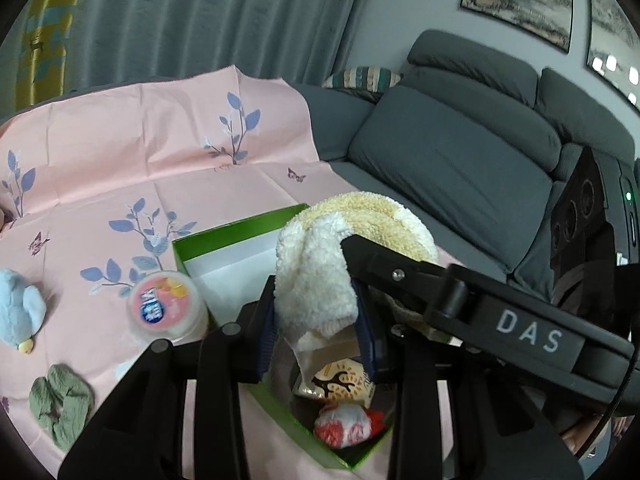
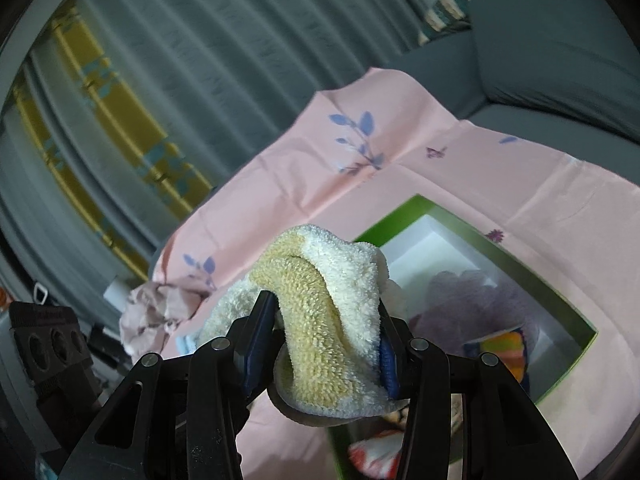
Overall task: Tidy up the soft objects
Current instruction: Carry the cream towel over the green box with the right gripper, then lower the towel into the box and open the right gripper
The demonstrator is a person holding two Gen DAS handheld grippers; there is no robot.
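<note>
The fluffy sock (image 1: 316, 280) is what I have in both grippers: a thick, looped terry piece, cream-white along one part and pale yellow along the other, with a ribbed cuff hanging at its lower end in the left wrist view. It hangs in the air above the green box (image 1: 224, 236), stretched and folded between my two tools.

My left gripper (image 1: 320, 320) has its jaws closed on the cream end; the blue pads press into the pile on both sides. My right gripper (image 2: 320, 344) grips the yellow and cream fold (image 2: 320, 312) the same way, and the fabric bulges up over the jaws in a soft hump.

The green box (image 2: 576, 312) sits open on a pink cloth (image 1: 120, 140) printed with blue leaves, and its inside is white. Inside the box, below the sock, I see a red and white soft item (image 1: 344, 426) and a cream piece with a dark branch pattern (image 1: 340, 384); the right wrist view also shows something pale purple (image 2: 460, 300) in there.

Left of the box on the cloth lie a round pink-lidded tub (image 1: 164, 304) touching the box wall, a light blue plush toy (image 1: 18, 312) and a green scrunchie (image 1: 60, 404). Behind the box stands a grey sofa (image 1: 460, 152).
</note>
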